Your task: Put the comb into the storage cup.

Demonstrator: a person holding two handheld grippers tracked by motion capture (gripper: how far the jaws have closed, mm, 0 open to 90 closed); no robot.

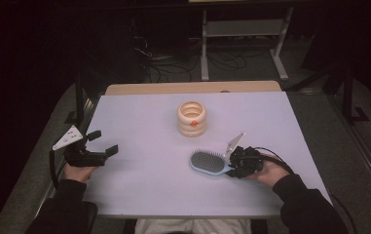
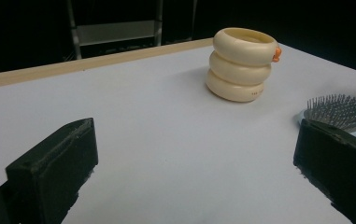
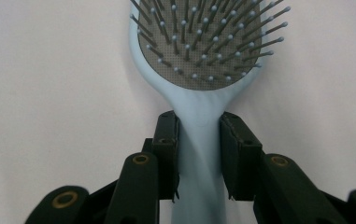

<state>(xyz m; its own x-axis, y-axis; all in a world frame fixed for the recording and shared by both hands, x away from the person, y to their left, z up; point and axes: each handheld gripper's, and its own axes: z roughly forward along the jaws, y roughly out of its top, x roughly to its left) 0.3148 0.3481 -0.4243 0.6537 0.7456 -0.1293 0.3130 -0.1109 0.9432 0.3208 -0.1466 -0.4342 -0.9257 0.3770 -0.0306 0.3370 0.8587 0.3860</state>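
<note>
Your right hand-held gripper [image 3: 199,154] clamps the hairbrush [image 3: 203,70] handle | your left hand-held gripper [image 2: 194,163] gapes empty | hairbrush flat on table [image 1: 139,122]

The left gripper [image 1: 98,144] rests low at the counter's [image 1: 139,185] left edge, fingers [image 2: 54,172] spread wide. The right gripper [image 1: 232,163] has its fingers [image 3: 168,149] clamped on something.

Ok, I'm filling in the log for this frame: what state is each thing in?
hairbrush: lying flat on the table, bristles up, handle clamped.
right tool: shut on the hairbrush handle.
left tool: open, empty.
ringed cream holder: upright, standing apart from the brush.
</note>
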